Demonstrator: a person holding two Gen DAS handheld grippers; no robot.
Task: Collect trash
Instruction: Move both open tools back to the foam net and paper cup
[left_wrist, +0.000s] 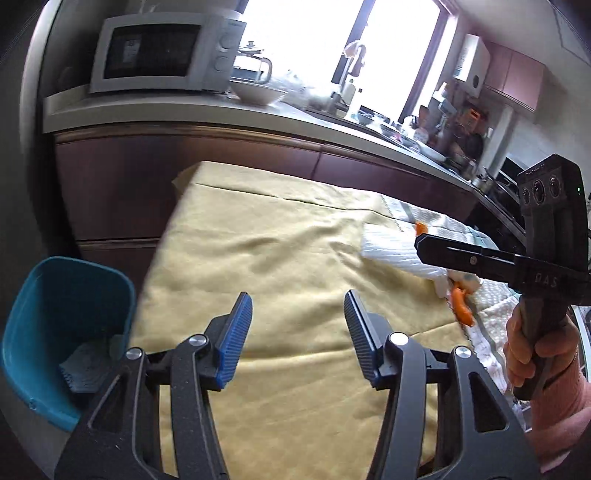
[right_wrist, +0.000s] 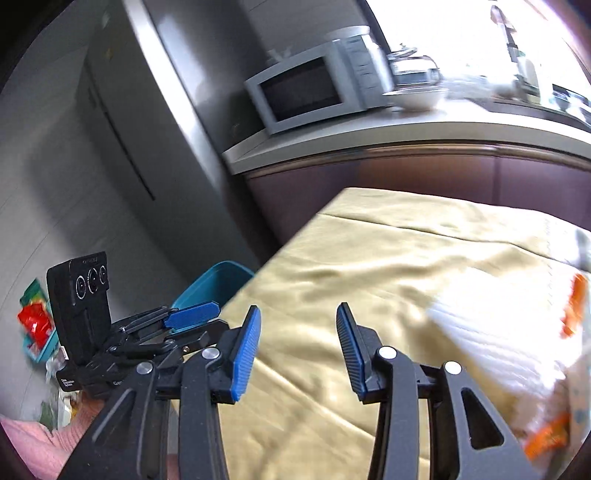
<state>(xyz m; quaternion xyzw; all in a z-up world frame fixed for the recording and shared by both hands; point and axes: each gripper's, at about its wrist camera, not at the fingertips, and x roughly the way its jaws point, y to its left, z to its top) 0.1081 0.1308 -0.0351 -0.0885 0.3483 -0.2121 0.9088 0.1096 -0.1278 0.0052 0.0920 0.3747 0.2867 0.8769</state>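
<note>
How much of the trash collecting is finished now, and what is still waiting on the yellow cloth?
Done: the teal plastic bin beside the table already holds something dark, too unclear to name. In hand: nothing; the left tongs and right tongs both stand open and empty above the yellow tablecloth. Left: white and orange wrappers still lie at the cloth's right side, so at least that pickup remains.

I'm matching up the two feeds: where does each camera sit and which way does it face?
Left wrist: on the left gripper, jaws open, facing the yellow tablecloth, teal bin at left; the right gripper and the person's hand show at right.
Right wrist: on the right gripper, jaws open, facing the same cloth; the left gripper shows at left.
Shared: cloth, bin, microwave, white packet.
</note>
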